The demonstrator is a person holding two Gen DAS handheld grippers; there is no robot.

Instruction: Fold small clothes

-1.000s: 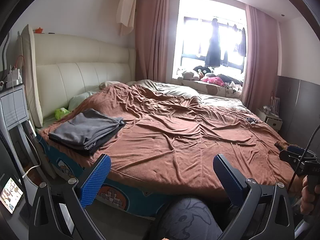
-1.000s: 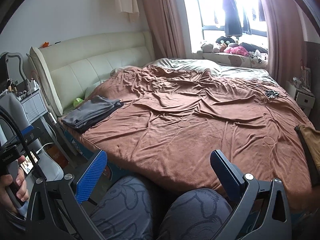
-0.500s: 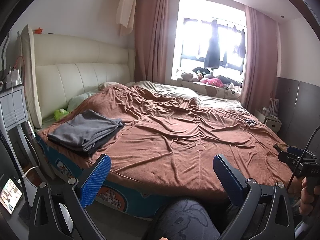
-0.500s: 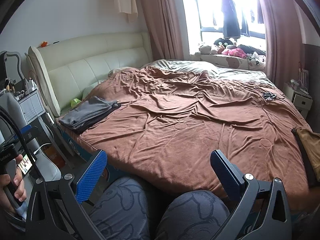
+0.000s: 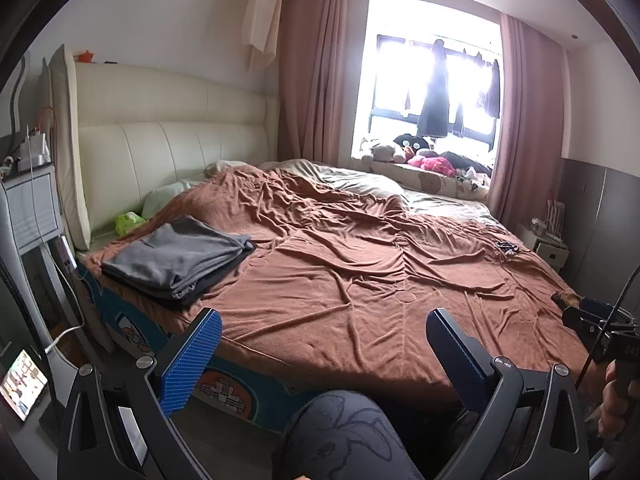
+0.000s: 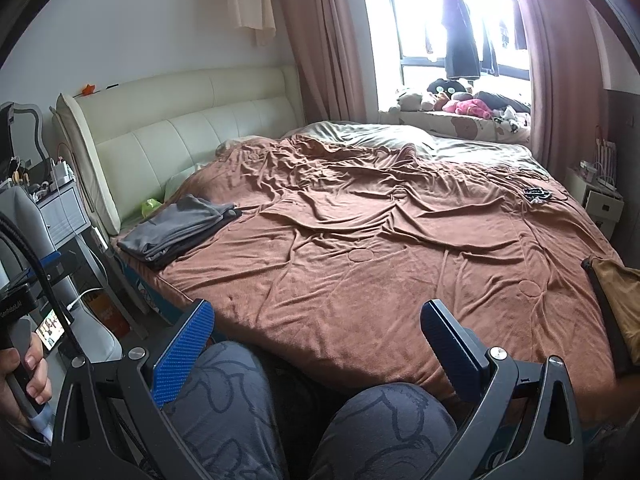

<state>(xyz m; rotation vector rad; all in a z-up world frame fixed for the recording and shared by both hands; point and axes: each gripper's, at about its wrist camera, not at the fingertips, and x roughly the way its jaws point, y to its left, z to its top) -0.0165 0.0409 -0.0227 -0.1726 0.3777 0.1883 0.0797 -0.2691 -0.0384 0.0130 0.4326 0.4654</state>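
A stack of folded grey clothes (image 5: 176,258) (image 6: 176,230) lies on the bed's near left corner, by the headboard. A tan garment with a dark edge (image 6: 618,300) rests at the bed's right edge; only its tip (image 5: 566,299) shows in the left wrist view. My left gripper (image 5: 322,346) hangs open in the air before the bed's near edge, nothing between its blue pads. My right gripper (image 6: 316,340) is open too, held above the person's knees (image 6: 304,412), well short of both garments.
A rumpled brown blanket (image 5: 360,264) covers the wide bed. A cream headboard (image 5: 168,152) stands left, a bedside unit (image 5: 30,204) and a lit phone (image 5: 20,378) lower left. Small dark items (image 6: 536,194) lie far right. Soft toys (image 6: 452,98) line the window sill.
Both grippers have risen and drifted slightly back, so the bed sits a little lower in each view. Both stay open. Nothing on the bed has moved.
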